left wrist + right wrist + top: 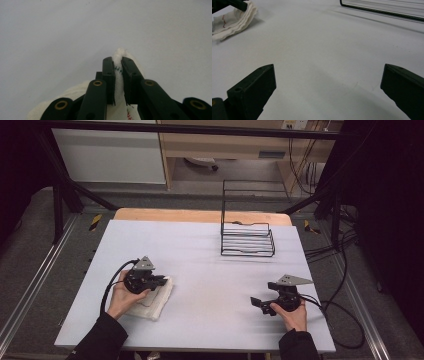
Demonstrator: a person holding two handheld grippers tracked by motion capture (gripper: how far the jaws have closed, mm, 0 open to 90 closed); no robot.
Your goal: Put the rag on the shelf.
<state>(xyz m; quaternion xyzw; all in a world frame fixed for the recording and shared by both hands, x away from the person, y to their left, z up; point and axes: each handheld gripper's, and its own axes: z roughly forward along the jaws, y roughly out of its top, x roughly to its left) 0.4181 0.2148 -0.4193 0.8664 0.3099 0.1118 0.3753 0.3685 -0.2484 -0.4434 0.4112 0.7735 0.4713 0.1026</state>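
step: L gripper (pixel 118 67) clamped on folded white terry cloth (pixel 156 301) | R gripper (pixel 328 87) jaws apart, idle right of cloth | next: prob carry to black wire rack (pixel 247 240) beyond cloth

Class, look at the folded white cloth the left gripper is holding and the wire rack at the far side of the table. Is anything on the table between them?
Nothing visible stands in the way. The left gripper is shut on the white cloth, and bare table lies between it and the wire rack. The right gripper, jaws open, sits off to the side.
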